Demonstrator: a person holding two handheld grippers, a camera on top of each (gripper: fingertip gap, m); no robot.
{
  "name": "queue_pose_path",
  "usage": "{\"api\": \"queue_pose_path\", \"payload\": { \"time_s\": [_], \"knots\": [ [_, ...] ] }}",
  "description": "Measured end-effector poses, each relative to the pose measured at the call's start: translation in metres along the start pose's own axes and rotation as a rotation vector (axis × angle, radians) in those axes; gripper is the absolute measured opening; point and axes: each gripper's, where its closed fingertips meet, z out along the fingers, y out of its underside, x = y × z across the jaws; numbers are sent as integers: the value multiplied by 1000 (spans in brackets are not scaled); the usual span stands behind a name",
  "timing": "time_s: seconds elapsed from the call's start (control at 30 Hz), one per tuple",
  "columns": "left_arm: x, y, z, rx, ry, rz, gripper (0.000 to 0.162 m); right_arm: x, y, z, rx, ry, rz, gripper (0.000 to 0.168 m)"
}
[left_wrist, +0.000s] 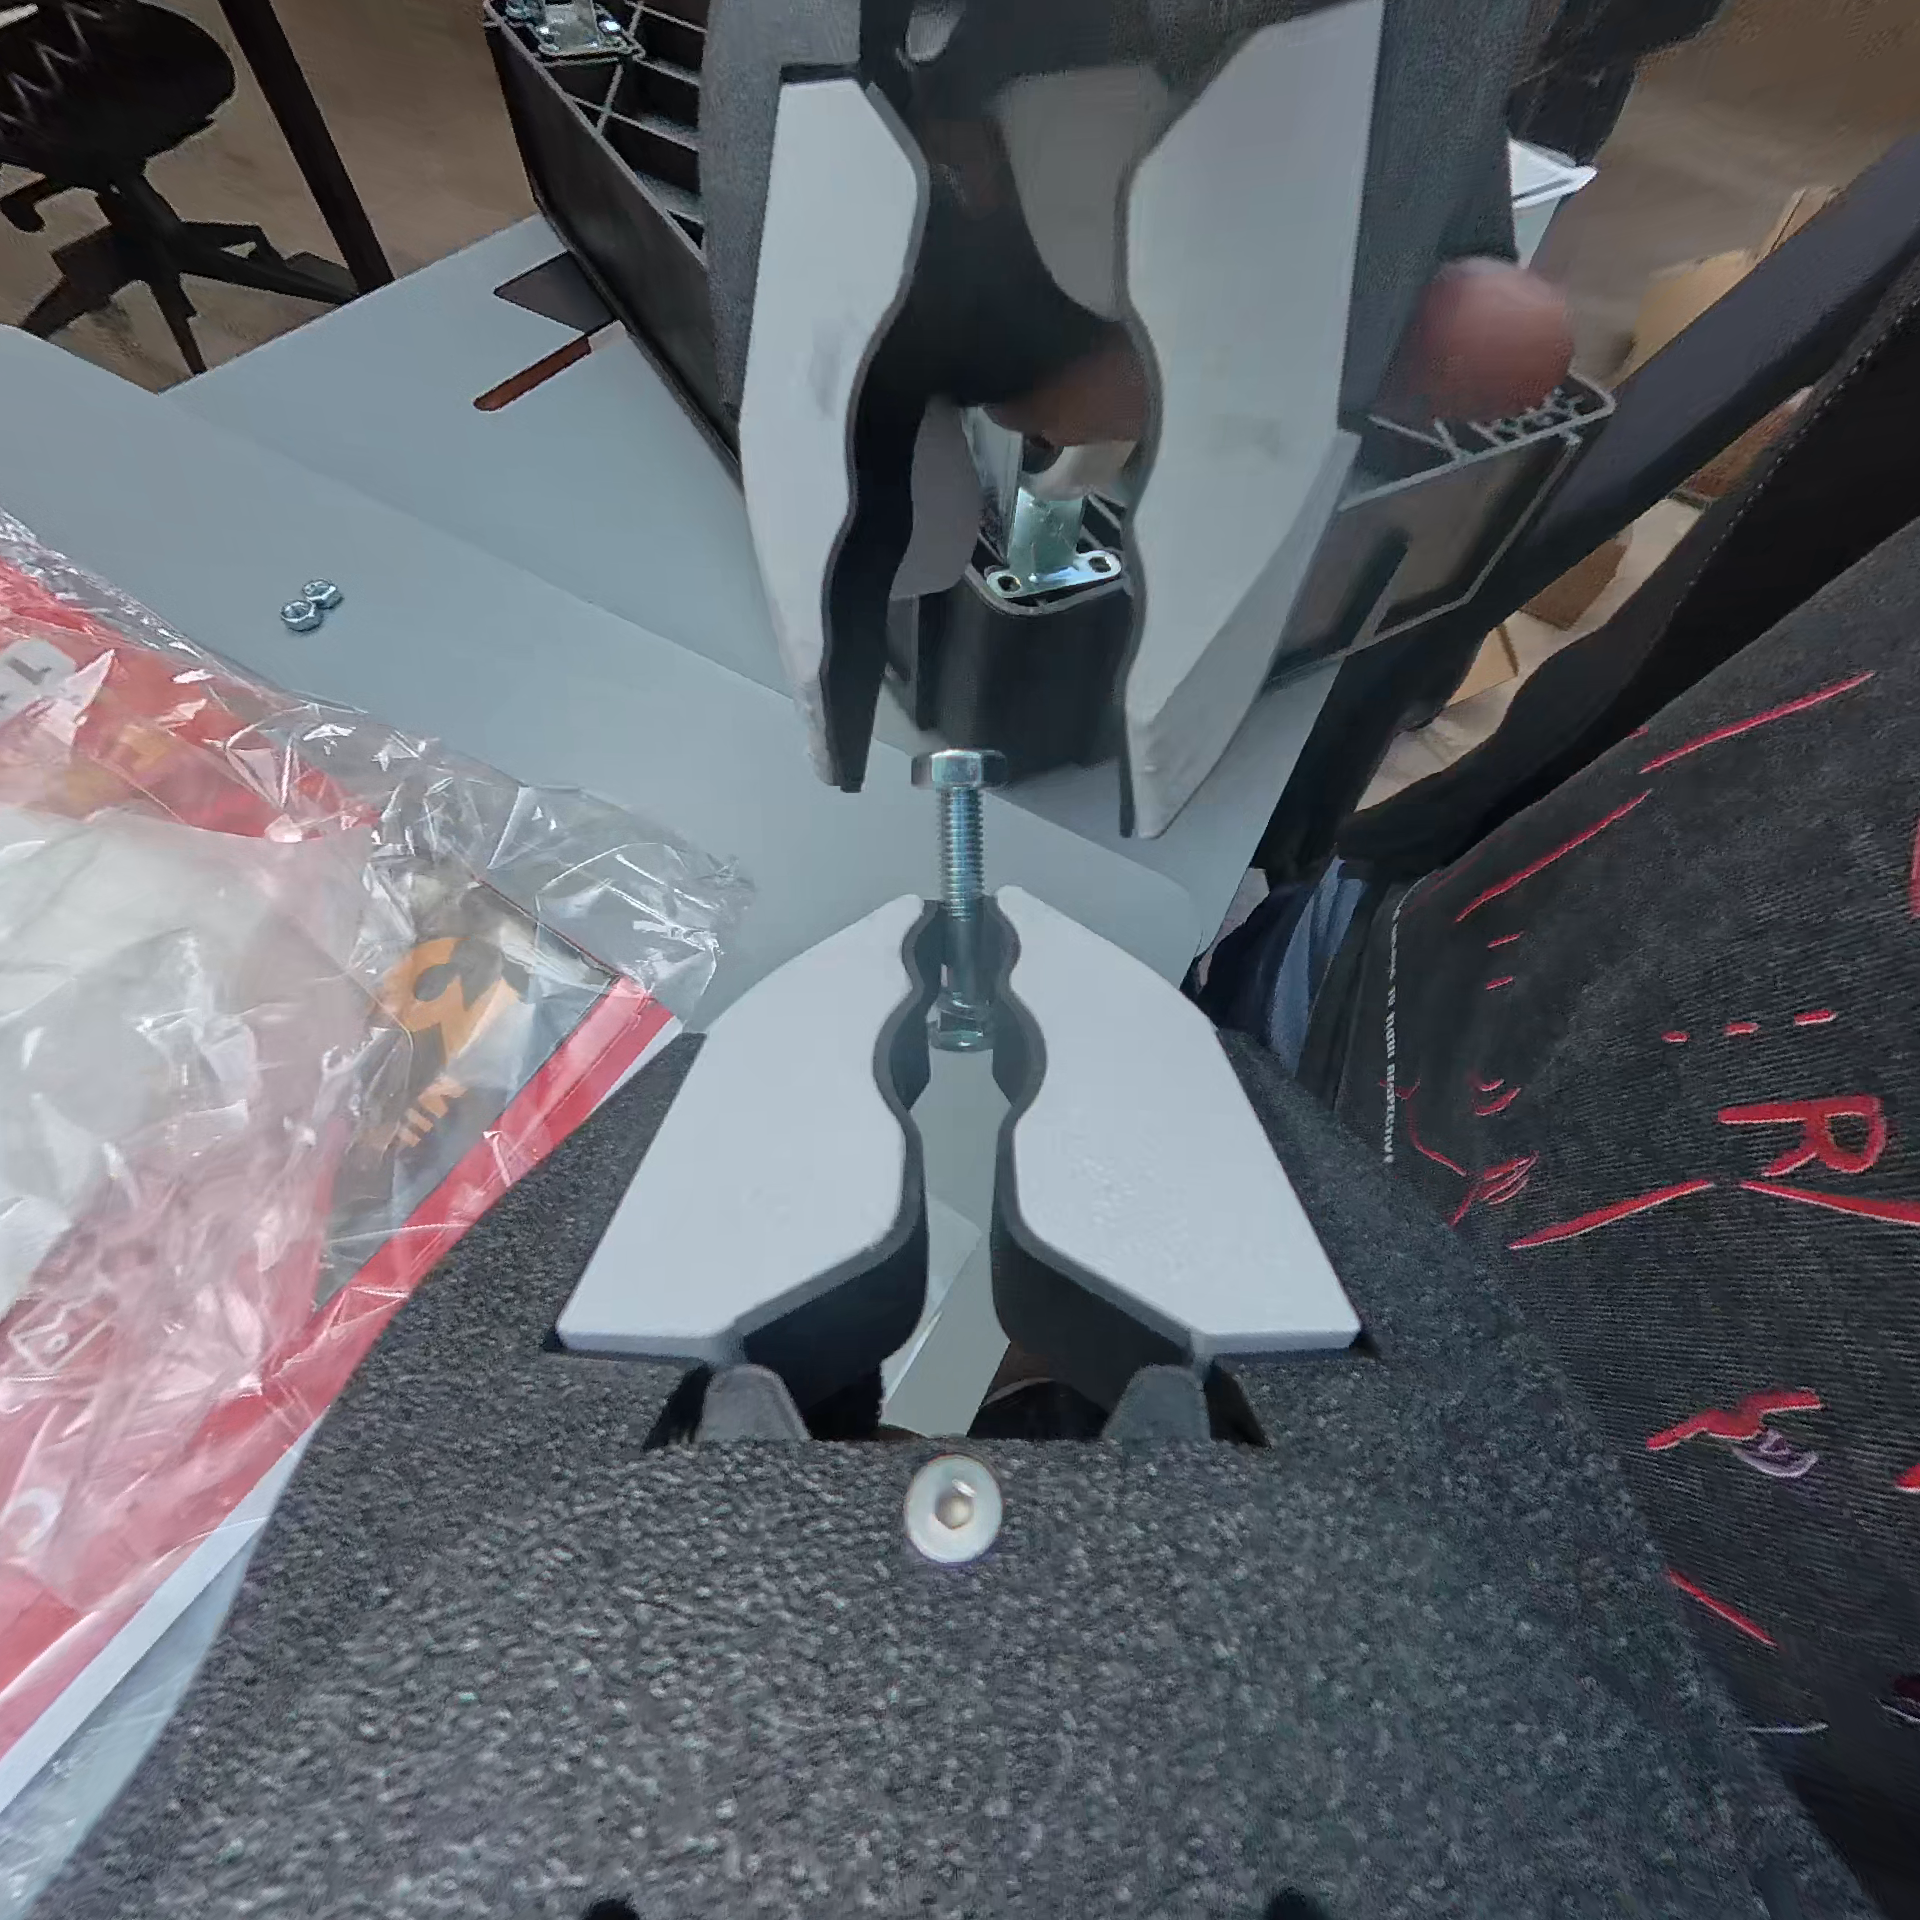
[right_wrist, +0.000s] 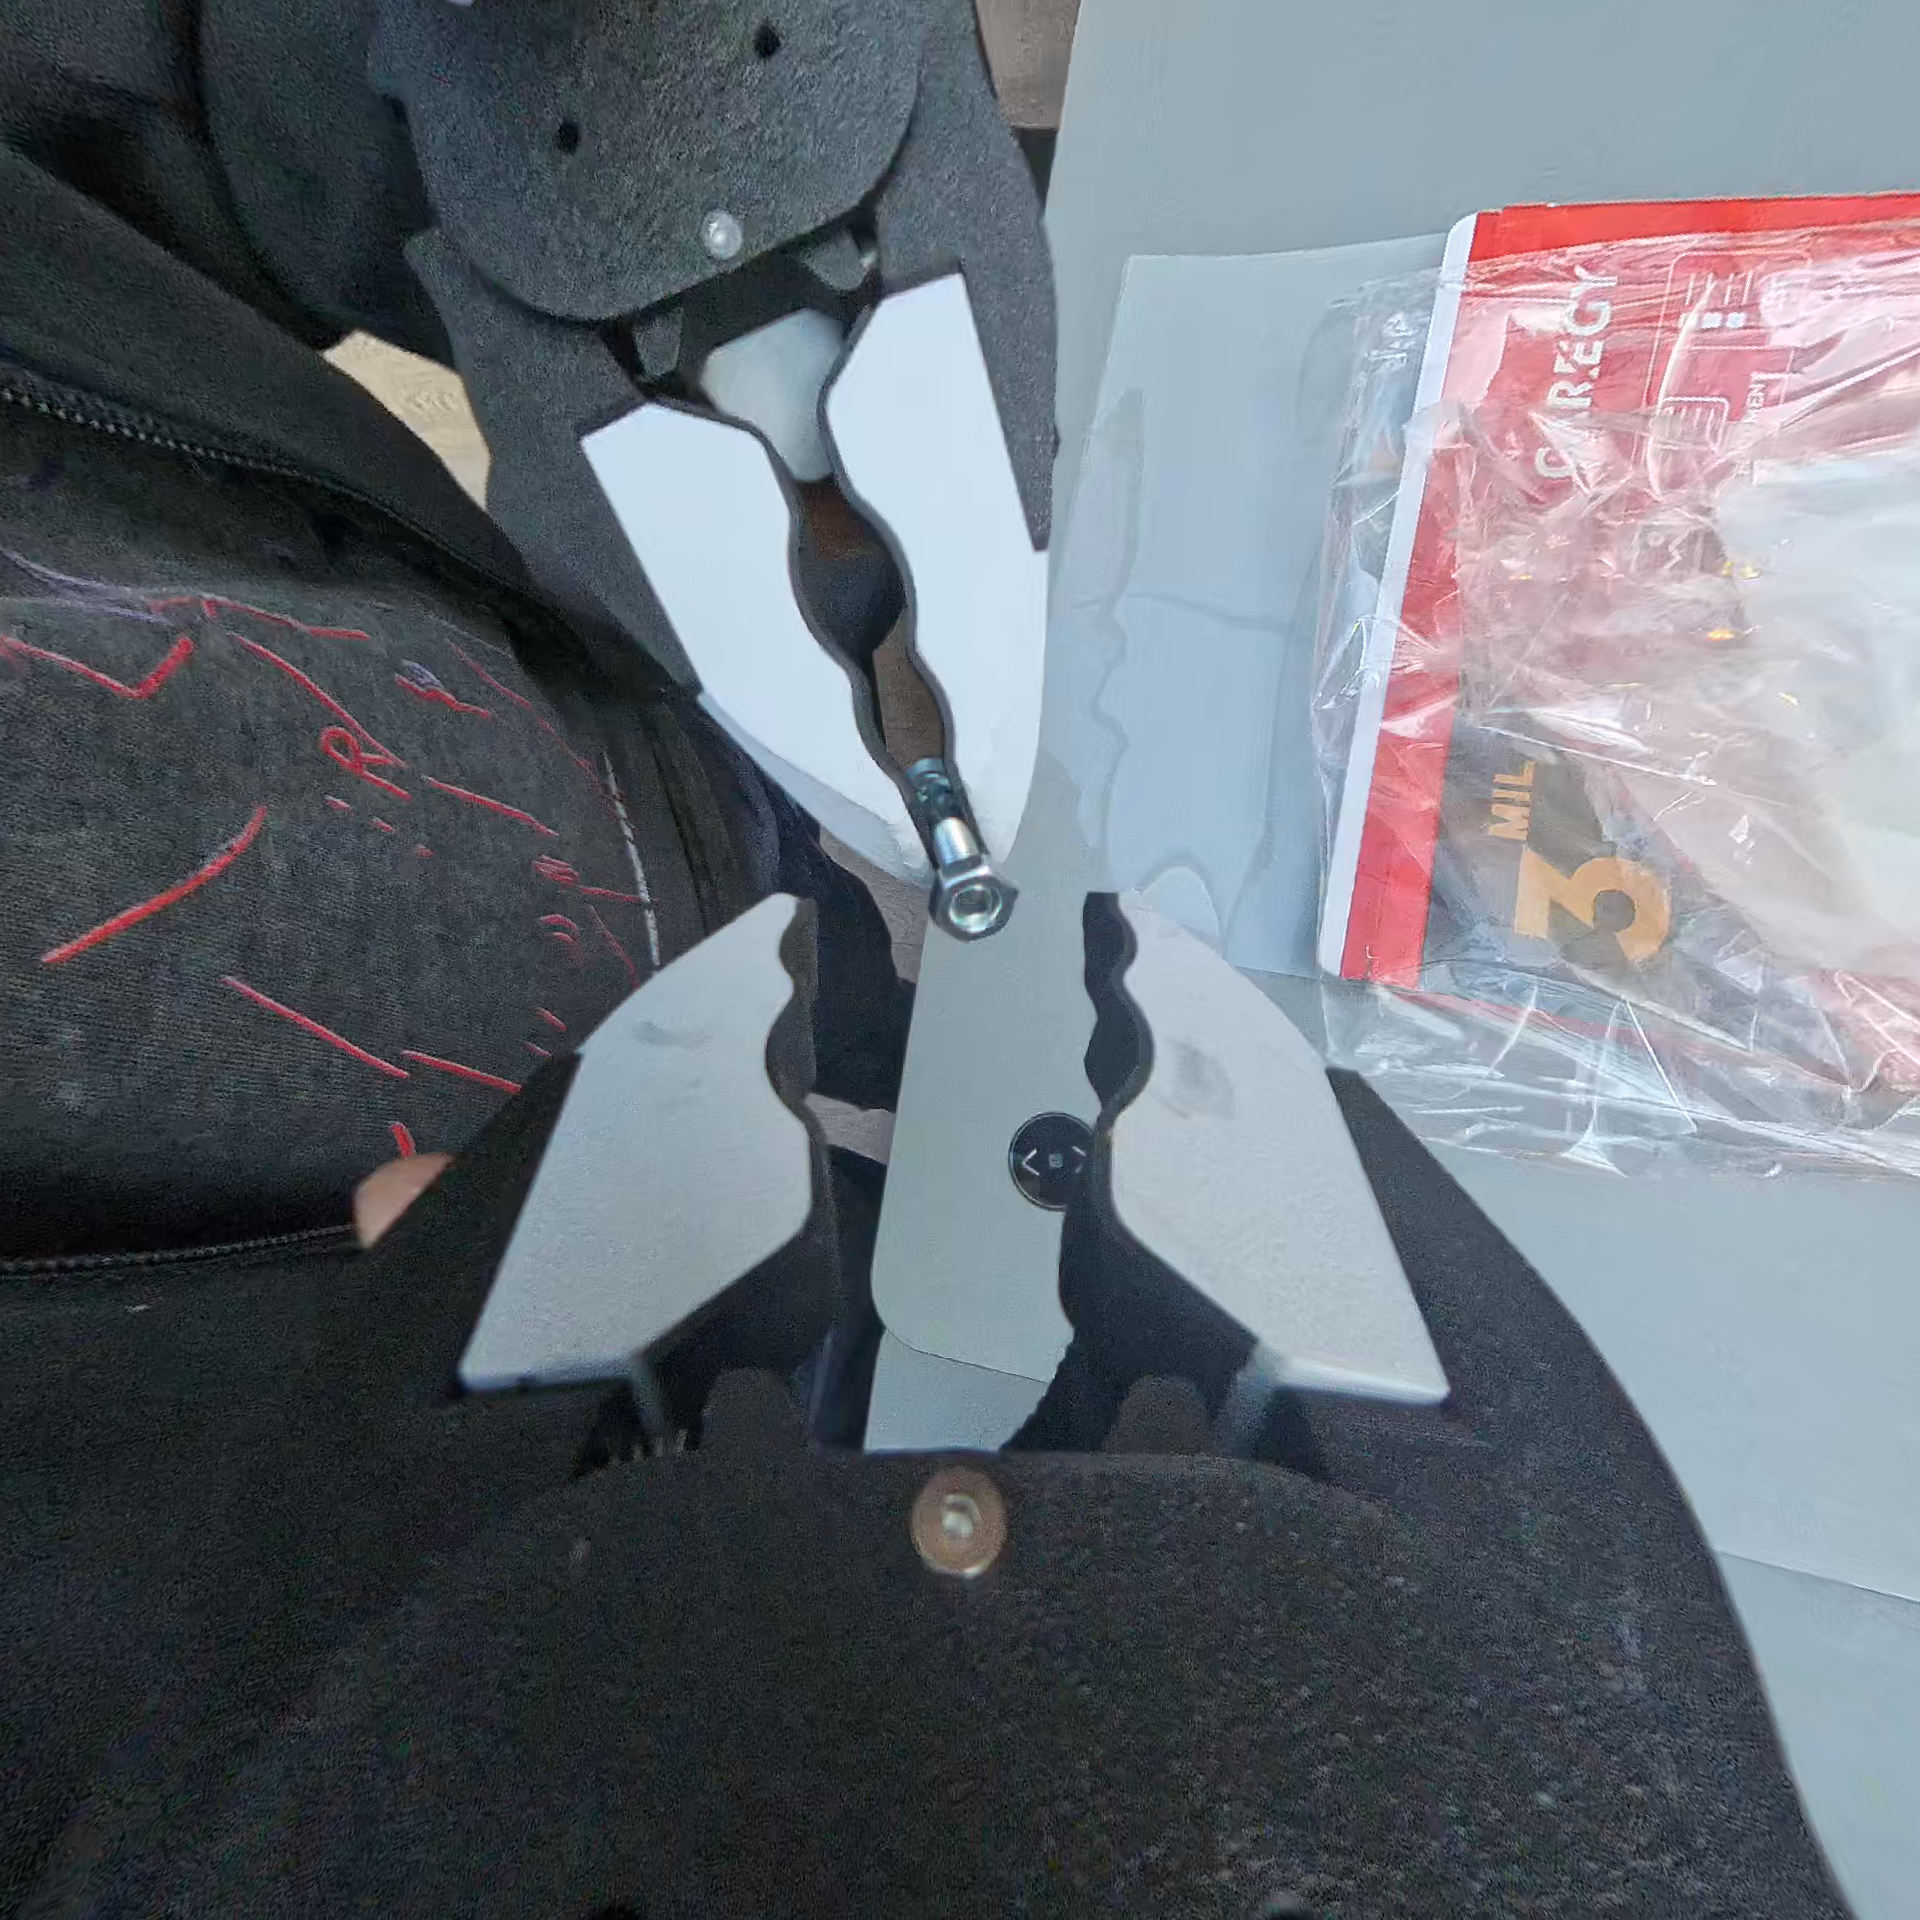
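Grey tabletop (left_wrist: 499, 540) beneath both tools. I read my left gripper (left_wrist: 961, 914) pinching a bolt's (left_wrist: 958, 842) shank, head toward 12 o'clock. Right gripper (left_wrist: 987, 800), spread wide, faces it, tips flanking the head. Plastic-wrapped red packet (left_wrist: 260, 935) at 9 o'clock; two nuts (left_wrist: 310, 606) near 10.

Grey bench (left_wrist: 436, 540) carries red printed packet in crinkled clear plastic wrap (left_wrist: 260, 987) at left. Two small nuts (left_wrist: 310, 607) lie touching, just beyond packet. Black plastic frame with metal brackets (left_wrist: 613, 135) stands farther back. Office chair base (left_wrist: 125, 208) on wooden floor (left_wrist: 416, 145).
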Motion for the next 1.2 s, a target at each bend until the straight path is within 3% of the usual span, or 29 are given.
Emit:
{"api": "queue_pose_path", "payload": {
  "time_s": [0.1, 0.17, 0.23, 0.3, 0.4, 0.47, 0.53, 0.57, 0.7, 0.8, 1.07, 1.1, 1.2],
  "knots": [
    [1, -1, 3, -26, -53, 99, 7, 1, -1, 0, 10, -35, 166, 37],
    [1, -3, 4, -29, -65, 135, 7, -2, 3, 3, -37, -73, 198, 15],
    [5, -2, 6, -44, -32, 137, 7, -4, 9, 3, -95, -99, 150, 15],
    [12, -3, 8, -19, 59, 30, 7, -5, 11, 1, -127, -101, -34, 15],
    [24, -5, 8, 39, 269, -213, 7, -8, 12, -1, -158, -38, -500, 15],
    [26, -2, 6, 47, 340, -290, 7, -7, 13, 2, -181, 8, -653, 15],
    [23, 2, 6, 47, 307, -265, 7, -4, 13, 6, -173, 64, -698, 15],
    [22, 3, 6, 41, 279, -244, 7, -3, 16, 8, -172, 64, -629, 16],
    [14, 2, 5, 37, 116, -94, 7, -5, 19, 18, -101, -15, -14, 57],
    [11, 3, 6, 4, 38, 3, 7, -8, 7, 14, 46, -33, 224, 51],
    [8, 1, 12, -46, 50, 109, 6, -3, 20, 0, -37, -46, 234, 28],
    [8, 1, 14, -53, 60, 117, 7, -2, 20, 0, -41, -42, 218, 17],
    [16, 4, 15, -67, 168, 58, 7, -6, 22, 0, -56, -44, 67, 14]
  ]
}}
